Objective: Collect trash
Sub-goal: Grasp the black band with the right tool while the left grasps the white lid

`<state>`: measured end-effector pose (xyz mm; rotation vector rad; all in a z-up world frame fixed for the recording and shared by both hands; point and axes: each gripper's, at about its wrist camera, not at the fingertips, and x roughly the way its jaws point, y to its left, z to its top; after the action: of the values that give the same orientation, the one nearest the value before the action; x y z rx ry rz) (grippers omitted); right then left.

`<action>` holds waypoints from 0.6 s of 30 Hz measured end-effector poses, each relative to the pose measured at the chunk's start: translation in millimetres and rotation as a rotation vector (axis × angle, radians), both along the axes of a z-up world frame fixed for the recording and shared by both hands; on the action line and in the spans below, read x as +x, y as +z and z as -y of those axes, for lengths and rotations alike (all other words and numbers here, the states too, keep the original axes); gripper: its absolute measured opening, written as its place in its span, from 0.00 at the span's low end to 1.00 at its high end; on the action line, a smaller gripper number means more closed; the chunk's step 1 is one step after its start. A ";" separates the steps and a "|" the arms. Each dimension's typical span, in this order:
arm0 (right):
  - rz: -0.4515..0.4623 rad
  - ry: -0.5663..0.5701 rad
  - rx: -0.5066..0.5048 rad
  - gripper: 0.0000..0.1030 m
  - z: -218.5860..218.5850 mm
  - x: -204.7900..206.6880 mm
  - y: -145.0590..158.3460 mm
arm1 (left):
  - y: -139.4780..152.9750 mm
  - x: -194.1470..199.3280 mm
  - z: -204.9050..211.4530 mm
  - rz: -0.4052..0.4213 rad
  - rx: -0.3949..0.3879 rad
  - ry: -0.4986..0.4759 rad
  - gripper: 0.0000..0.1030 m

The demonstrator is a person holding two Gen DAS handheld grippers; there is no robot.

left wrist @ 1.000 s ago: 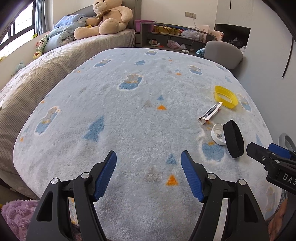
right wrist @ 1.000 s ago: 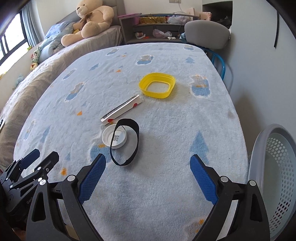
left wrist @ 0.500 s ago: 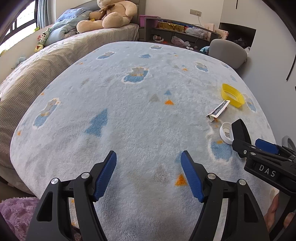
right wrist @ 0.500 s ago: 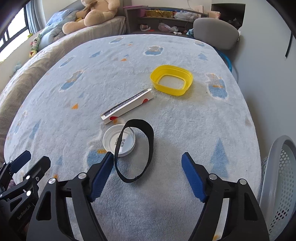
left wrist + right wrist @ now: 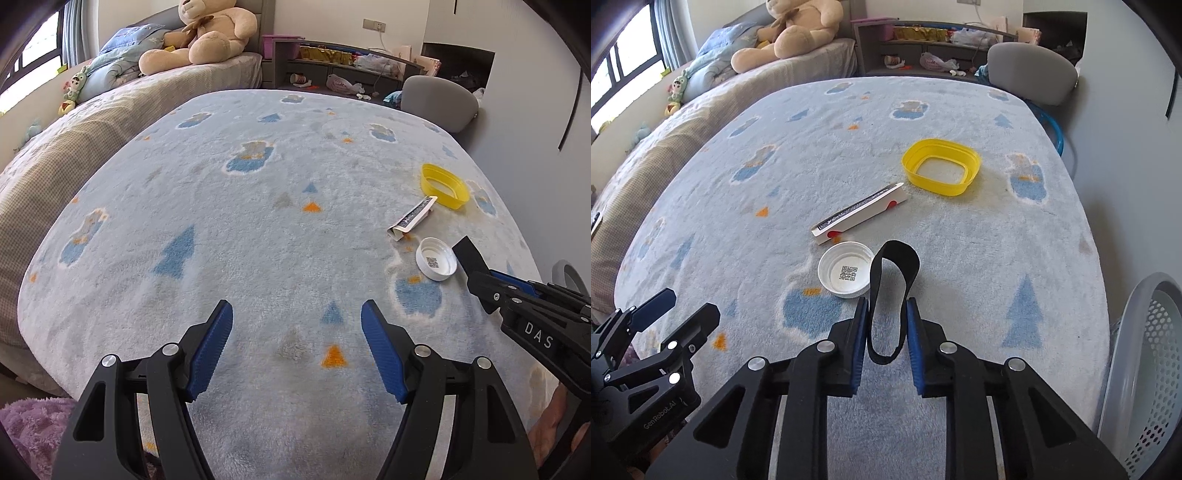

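**Now: Right Gripper Clamping Black Band**

Currently the right gripper (image 5: 886,317) is pinching the black band (image 5: 894,291) over the blanket (image 5: 960,258), just right of the white cap (image 5: 846,275). The left gripper (image 5: 296,321) is hovering spread, near left.

My right gripper (image 5: 886,321) has its blue pads pressed against both sides of the black band (image 5: 894,295) — a soft loop squeezed narrow, its rounded top sticking out past my fingertips. Just left of it lies the white cap (image 5: 845,275), open side up, a QR code printed inside, touching or nearly touching the band. Beyond the cap rests the flat white carton (image 5: 860,216), lying diagonally with red dots on its side. Further off, near the carton's far end, sits the yellow plastic ring (image 5: 941,171) — a rounded-rectangle rim, open through the middle.
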<state>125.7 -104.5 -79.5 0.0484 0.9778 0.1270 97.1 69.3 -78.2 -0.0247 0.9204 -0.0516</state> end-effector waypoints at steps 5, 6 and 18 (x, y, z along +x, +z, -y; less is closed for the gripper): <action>0.017 -0.029 0.034 0.20 20.9 -11.8 7.9 | 6.4 -3.0 25.7 0.004 -0.004 -0.083 0.67; 0.021 -0.037 0.042 0.20 26.4 -14.4 9.3 | 6.6 -2.8 30.8 -0.002 -0.012 -0.099 0.67; 0.043 -0.105 0.145 0.19 85.9 -38.3 11.4 | -0.3 23.6 87.4 -0.086 -0.066 -0.186 0.67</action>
<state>87.4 -190.4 -68.1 0.2288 0.9205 0.1017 120.7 -18.2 -78.4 -0.0021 1.0050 -0.2549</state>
